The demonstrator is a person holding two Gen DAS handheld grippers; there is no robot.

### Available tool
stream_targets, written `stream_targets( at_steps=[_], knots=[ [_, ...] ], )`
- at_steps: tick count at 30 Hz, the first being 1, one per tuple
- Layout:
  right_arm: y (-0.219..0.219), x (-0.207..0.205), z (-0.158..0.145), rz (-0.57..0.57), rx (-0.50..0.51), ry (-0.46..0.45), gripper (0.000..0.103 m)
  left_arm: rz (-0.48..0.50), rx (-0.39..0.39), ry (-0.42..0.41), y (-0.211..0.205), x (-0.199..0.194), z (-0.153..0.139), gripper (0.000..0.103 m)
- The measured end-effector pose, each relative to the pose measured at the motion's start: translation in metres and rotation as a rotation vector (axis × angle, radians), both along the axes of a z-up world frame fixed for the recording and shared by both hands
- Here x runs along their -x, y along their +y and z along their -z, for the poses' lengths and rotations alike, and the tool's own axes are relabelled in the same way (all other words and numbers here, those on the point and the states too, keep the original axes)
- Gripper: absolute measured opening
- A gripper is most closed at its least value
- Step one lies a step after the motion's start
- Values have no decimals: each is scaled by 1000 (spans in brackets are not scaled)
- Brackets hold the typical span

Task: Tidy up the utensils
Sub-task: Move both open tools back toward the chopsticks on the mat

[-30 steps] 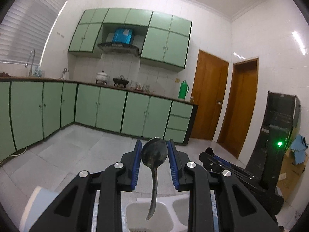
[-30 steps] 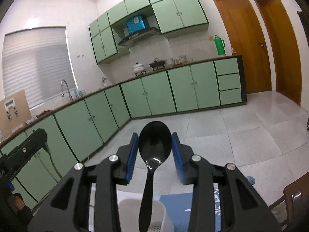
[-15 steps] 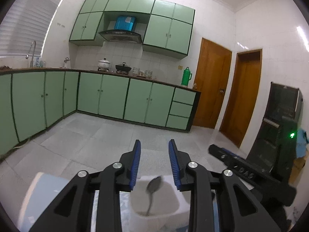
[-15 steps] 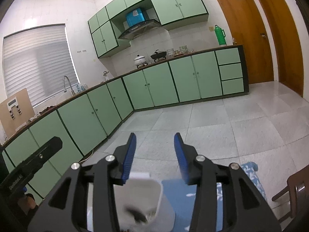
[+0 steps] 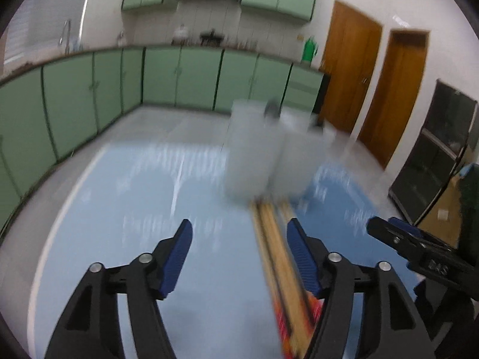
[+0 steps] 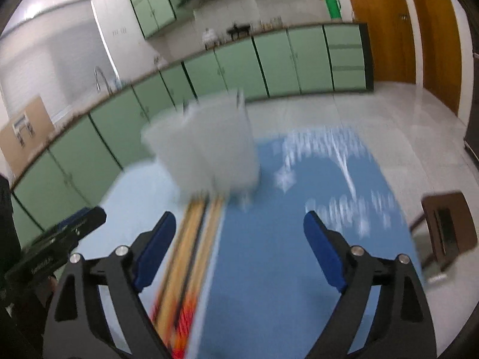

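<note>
Both views are motion-blurred. A white utensil holder [image 5: 254, 152] [image 6: 209, 149] stands on the blue tablecloth [image 5: 119, 239] [image 6: 269, 269], with a dark spoon tip [image 5: 271, 109] poking above its rim. Wooden chopsticks [image 5: 278, 269] [image 6: 191, 257] with red-orange ends lie on the cloth in front of it. My left gripper [image 5: 239, 224] hovers over them with its jaws opening and gripping nothing; the chopsticks lie below, close to its right finger. My right gripper [image 6: 239, 218] is also opening and empty, the chopsticks beneath near its left finger.
Each gripper shows at the edge of the other's view: the right gripper [image 5: 419, 248] and the left gripper [image 6: 60, 239]. A brown chair [image 6: 443, 233] stands by the table's right edge. A black appliance [image 5: 434, 155] is at the right, and green cabinets [image 5: 179, 77] line the far wall.
Both spoons left the jaws and dropped into the white holder. Both grippers then opened wider and dipped toward the table, bringing the chopsticks into view.
</note>
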State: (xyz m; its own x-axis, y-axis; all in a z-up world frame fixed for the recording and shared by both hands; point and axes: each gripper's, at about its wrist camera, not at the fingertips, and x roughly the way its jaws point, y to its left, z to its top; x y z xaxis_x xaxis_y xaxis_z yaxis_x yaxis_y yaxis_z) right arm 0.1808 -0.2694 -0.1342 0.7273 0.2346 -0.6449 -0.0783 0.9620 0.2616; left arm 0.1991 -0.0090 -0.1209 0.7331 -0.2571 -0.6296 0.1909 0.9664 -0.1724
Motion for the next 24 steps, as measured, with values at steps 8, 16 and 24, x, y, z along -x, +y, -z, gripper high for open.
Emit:
stream_targets(
  at_steps=[8,16,24],
  knots=[
    [24,48,37,-11,33,149,89,5,-66,141,4,36,35,78],
    [35,61,41,-54,110,184,89,6,-114,190,7,50,48,79],
    [48,61,44,-59,230,192,89,-23,-124,221,21,58,55,79]
  ],
)
